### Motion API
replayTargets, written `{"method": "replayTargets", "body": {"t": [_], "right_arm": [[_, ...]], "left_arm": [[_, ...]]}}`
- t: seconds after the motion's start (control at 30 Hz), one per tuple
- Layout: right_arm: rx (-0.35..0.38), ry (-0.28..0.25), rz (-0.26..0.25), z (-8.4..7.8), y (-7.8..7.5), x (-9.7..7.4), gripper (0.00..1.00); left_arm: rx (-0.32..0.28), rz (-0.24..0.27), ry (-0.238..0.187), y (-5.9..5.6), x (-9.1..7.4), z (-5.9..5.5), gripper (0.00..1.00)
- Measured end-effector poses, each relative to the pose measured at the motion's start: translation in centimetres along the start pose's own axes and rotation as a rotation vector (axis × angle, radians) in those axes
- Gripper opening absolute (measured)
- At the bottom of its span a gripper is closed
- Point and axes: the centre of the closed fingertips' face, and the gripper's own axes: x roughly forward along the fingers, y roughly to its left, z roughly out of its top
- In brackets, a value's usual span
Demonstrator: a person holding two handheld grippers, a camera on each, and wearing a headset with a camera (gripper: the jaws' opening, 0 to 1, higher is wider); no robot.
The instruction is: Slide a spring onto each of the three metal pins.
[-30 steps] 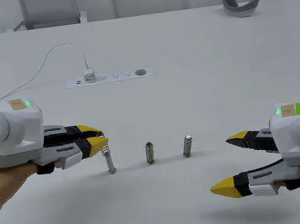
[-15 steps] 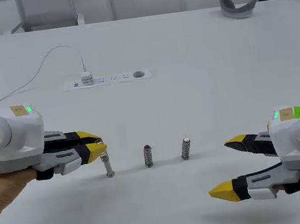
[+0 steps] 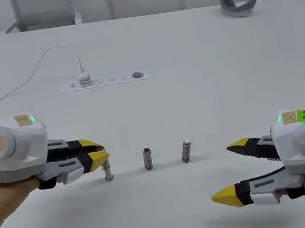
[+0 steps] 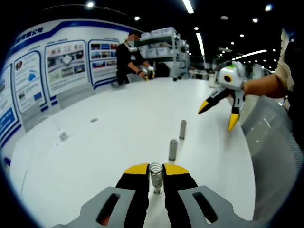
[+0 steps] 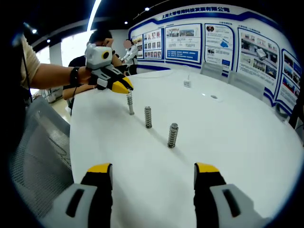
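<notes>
Since the middle pin (image 3: pixel 147 158) and the right pin (image 3: pixel 186 150) just beside it each carry a coil down their length, only the left pin (image 3: pixel 109 174), on the middle pin's other side, is unfinished. The last spring (image 4: pixel 156 174) sits at the top of that left pin. The left gripper (image 3: pixel 99 151) is clenched on it, its yellow tips pressing the coil from both sides, as the left gripper view shows. From the right gripper view the coil looks bunched near the left pin's upper end, with bare shaft below.

The right gripper (image 3: pixel 222 172) hangs released and holds nothing. Its jaws are spread wide, well to the right of the middle pin and nearer the person. A power strip (image 3: pixel 106 81) lies on the table (image 3: pixel 205 84) far beyond the middle pin.

The spring is probably very light and made of slick steel wire. It should give readily along its axis and be fairly springy sideways. Too hard a squeeze could pinch it against the shaft so it will not slide, or flick it out of the tips. A gentle hold across the upper coils, or a push down on the top turn, seems the better grip. The left pin is thin and stands on a small foot, so I judge it could tip under any sideways load. The push should run straight down the shaft.
</notes>
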Motion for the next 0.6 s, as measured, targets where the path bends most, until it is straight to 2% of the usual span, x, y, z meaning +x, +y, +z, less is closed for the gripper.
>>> {"method": "replayTargets", "body": {"t": [0.6], "right_arm": [[0.008,0.011,0.004,-0.5,0.0,0.2,0.71]], "left_arm": [[-0.008,-0.006,0.017,-0.3,1.1,-1.9,0.10]]}}
